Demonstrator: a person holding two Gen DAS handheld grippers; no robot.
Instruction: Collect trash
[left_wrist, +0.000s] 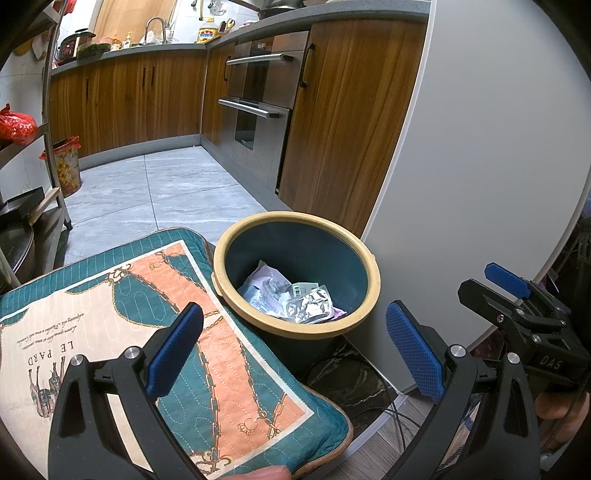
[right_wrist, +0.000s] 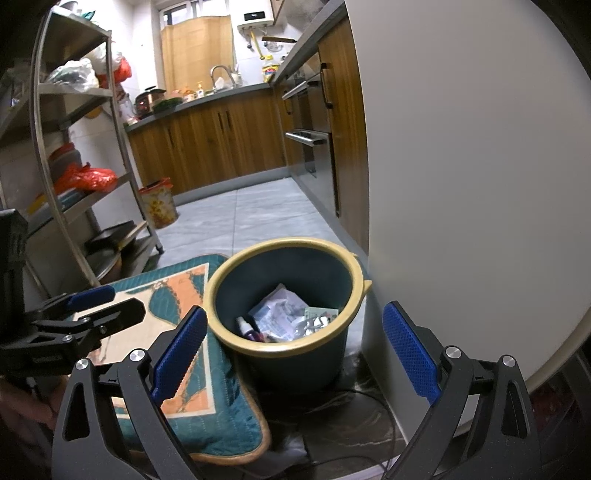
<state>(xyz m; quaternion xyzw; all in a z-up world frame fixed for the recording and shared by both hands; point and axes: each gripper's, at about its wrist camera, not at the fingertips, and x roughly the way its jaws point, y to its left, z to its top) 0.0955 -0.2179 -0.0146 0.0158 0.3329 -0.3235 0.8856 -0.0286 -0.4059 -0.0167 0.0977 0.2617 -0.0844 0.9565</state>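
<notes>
1. Trash (left_wrist: 295, 297) lies at the bottom of a dark green bin (left_wrist: 354, 258) with a cream rim: crumpled white wrappers, a foil blister pack (left_wrist: 312, 306), and, in the right wrist view, a small spray bottle (right_wrist: 246, 326) against the near wall.
2. The bin stands on the floor between a patterned teal and peach cushion (left_wrist: 184, 314), which touches its rim, and a pale grey rounded panel (left_wrist: 480, 147).
3. The left gripper (left_wrist: 293, 349) has its jaws spread wide; the blue pads (left_wrist: 177, 347) grip nothing, one over the cushion, the other over the panel's foot.
4. The right gripper (right_wrist: 293, 349) is likewise wide apart and empty, its pads (right_wrist: 410, 350) framing the bin from above without touching it.
5. Each gripper shows in the other's view, just beside it.
6. Behind are wooden kitchen cabinets (left_wrist: 147, 96), an oven (left_wrist: 258, 85) and a metal shelf rack (right_wrist: 74, 147).
</notes>
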